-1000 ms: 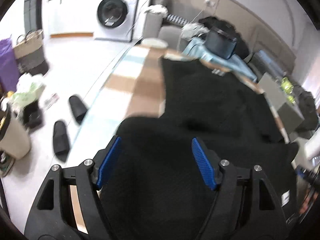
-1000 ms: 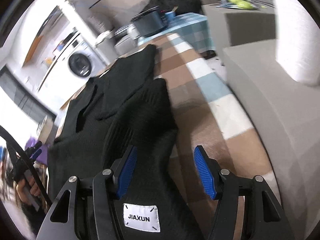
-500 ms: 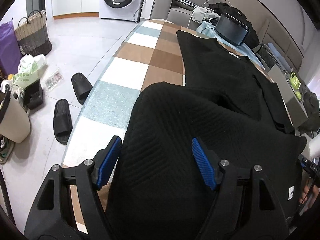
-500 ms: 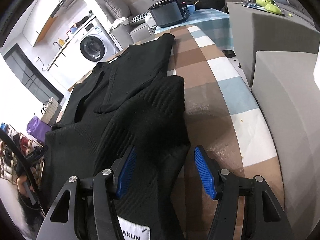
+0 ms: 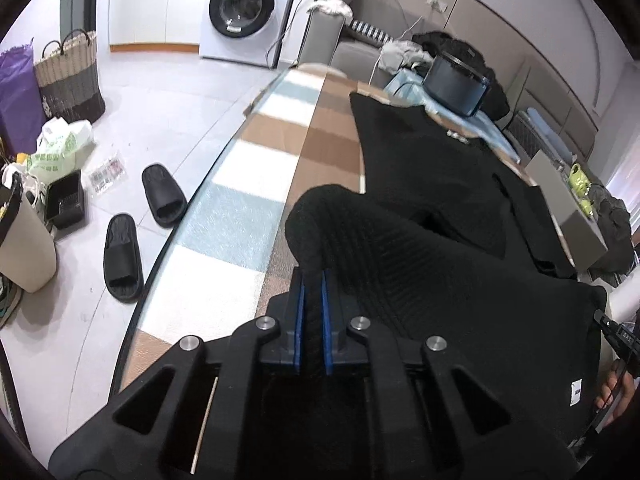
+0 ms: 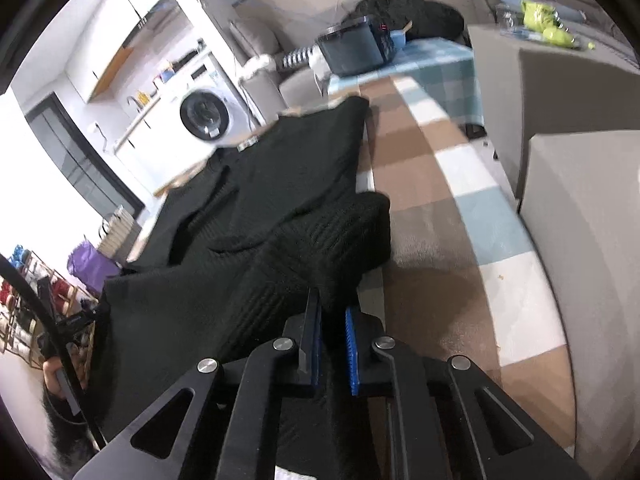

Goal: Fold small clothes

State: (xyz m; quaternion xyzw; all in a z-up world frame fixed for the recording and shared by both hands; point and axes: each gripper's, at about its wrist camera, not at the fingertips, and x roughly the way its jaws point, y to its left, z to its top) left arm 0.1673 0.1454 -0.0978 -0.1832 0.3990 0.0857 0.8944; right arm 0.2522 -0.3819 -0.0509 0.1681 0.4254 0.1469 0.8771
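Note:
A black knitted garment (image 5: pixel 432 208) lies spread along a table covered with a checked cloth (image 5: pixel 256 184). Its near hem is folded up into a thick ribbed roll. My left gripper (image 5: pixel 312 284) is shut on the left end of that hem, lifted a little off the cloth. In the right wrist view the same garment (image 6: pixel 280 184) runs away to the left, and my right gripper (image 6: pixel 332 312) is shut on the right end of the hem. The checked cloth (image 6: pixel 452 184) shows bare to the right of it.
Two black slippers (image 5: pixel 140 224) lie on the floor left of the table, with bags and a basket (image 5: pixel 72 80) beyond. A washing machine (image 5: pixel 244 8) stands at the back. A dark box (image 5: pixel 456 84) sits past the table's far end. Grey blocks (image 6: pixel 580 184) stand to the right.
Both grippers were open over the near hem; both have now closed on it, and the pinched hem bunches up between the pads.

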